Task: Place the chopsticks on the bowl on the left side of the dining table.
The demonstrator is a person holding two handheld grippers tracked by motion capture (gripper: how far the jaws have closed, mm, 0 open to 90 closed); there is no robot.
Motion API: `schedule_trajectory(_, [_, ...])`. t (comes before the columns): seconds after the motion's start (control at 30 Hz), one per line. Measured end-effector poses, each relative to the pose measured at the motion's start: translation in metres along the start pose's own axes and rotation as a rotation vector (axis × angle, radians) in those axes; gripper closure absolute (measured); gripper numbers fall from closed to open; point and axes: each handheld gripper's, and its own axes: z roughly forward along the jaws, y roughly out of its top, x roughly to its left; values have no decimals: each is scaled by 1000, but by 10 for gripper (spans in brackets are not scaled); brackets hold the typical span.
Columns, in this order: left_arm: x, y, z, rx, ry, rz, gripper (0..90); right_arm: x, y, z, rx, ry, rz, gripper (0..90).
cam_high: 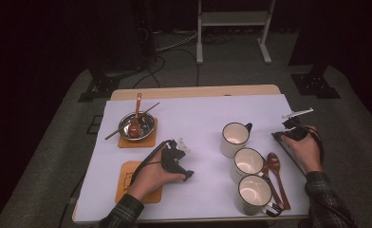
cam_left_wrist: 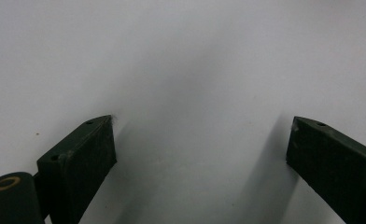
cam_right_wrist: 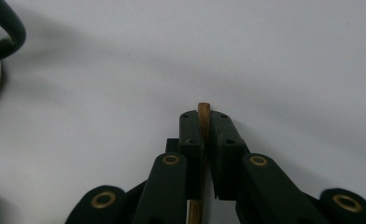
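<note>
Right gripper (cam_right_wrist: 203, 135), jaws clamped on a wooden chopstick (cam_right_wrist: 203, 109), carries it low over the white tabletop (cam_high: 198, 118), right of the mugs (cam_high: 235, 138); left gripper (cam_left_wrist: 200, 154) rests open. Next: likely a careful set-down w/ the bowl (cam_high: 136, 124).

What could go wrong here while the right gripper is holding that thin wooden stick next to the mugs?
1. The right gripper pinches the wooden stick only near its tip, so it might pivot or slip out.
2. The stick's long end trails back past the hand near the three mugs; the nearest mug or the wooden spoons may get knocked if it swings.
3. The left gripper rests open on the white sheet; dragging it could shift the sheet.
</note>
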Motion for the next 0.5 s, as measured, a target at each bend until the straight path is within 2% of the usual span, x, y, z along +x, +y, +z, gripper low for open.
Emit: schedule_trajectory(0.5, [0, 0, 0, 3, 0, 4, 68, 13, 19, 15, -10, 34, -31, 837])
